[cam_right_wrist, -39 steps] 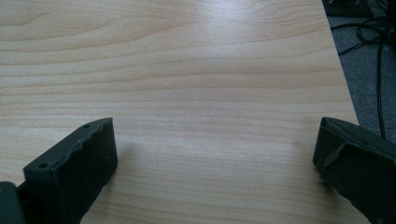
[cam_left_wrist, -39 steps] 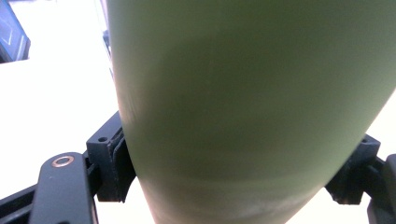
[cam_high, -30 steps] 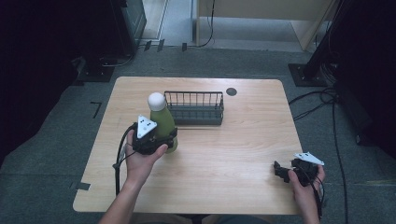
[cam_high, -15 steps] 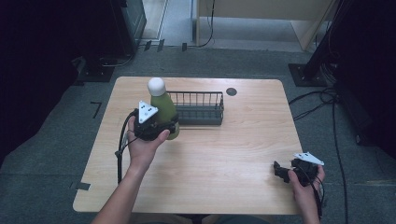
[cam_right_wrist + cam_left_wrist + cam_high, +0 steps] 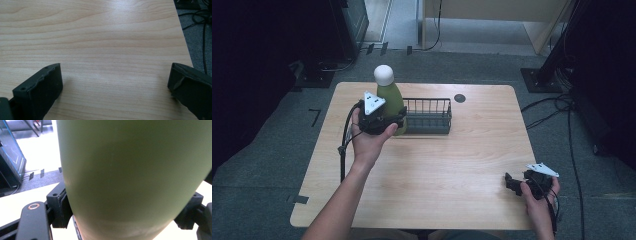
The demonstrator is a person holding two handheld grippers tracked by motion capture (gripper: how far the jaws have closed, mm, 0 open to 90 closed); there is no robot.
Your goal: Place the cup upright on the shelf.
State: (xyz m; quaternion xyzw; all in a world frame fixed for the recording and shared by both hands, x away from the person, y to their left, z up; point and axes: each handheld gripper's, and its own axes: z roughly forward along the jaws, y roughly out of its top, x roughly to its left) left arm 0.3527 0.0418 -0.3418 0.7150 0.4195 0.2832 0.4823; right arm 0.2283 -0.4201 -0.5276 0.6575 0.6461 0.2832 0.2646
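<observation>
Left gripper (image 5: 384,121) is clamped on the green bottle (image 5: 390,99), jaws pressing its lower body from both sides, so the bottle stands upright with its white cap (image 5: 383,75) on top and nothing can spill or tip while it is carried. In the left gripper view the bottle (image 5: 132,177) sits right between the two black jaws, wall tight against the pads on each side, its base dropping out of frame below, so I can't tell from there how far it clears the table (image 5: 462,165). From the high view the bottle is at the far-left part of the table, just beside the left end of the wire basket (image 5: 428,116), looking lifted a little, though whether it touches the basket I cannot tell. My guess is the low grip is there to keep the weight under control and leave the top free, and the spot next to the basket suggests the bottle is meant to go into it, needing a lift over the rim. Right gripper (image 5: 518,183) rests at the near-right corner, well apart from bottle and basket, kept out of the way; in its own view the jaws stand wide apart with only bare tabletop (image 5: 107,50) between them, holding nothing. A small dark round hole (image 5: 459,98) sits far, right of the basket.
</observation>
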